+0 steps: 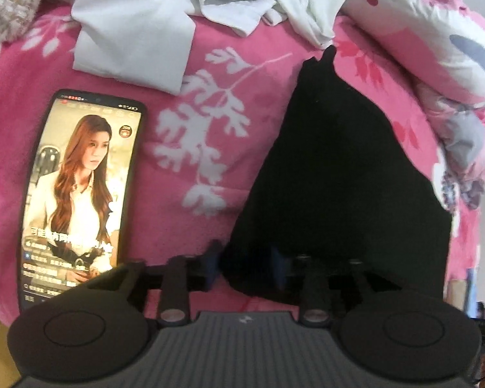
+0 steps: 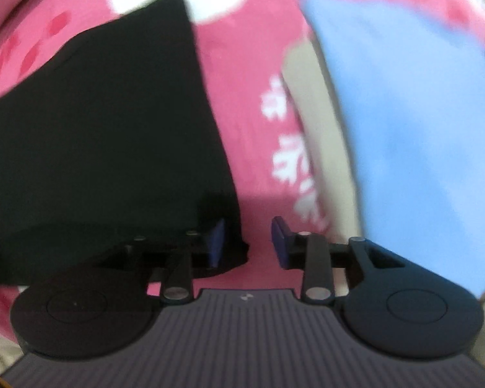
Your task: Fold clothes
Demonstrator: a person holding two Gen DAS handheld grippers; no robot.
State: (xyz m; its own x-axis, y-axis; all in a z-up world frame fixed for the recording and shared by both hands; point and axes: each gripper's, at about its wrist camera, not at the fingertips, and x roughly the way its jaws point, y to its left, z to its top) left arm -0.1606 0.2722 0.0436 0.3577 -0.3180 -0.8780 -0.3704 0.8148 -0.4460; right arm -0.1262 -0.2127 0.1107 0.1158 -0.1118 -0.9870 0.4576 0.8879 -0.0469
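A black garment (image 1: 339, 177) lies folded flat on the pink flowered blanket (image 1: 184, 232). In the left wrist view my left gripper (image 1: 244, 266) hovers over its near left corner. The jaws stand apart, the cloth's corner lies between them, and the pads do not press it. In the right wrist view, which is blurred, the same black garment (image 2: 106, 135) fills the left half. My right gripper (image 2: 249, 242) is at its near right corner, jaws apart. The left fingertip (image 2: 217, 242) lies over the cloth's edge, and pink blanket shows in the gap.
A lit phone (image 1: 80, 194) lies on the blanket left of the black garment. Crumpled white clothes (image 1: 132, 32) are heaped at the far side, with a rolled flowered quilt (image 1: 436, 48) at the right. A folded blue cloth (image 2: 404, 113) lies right of my right gripper.
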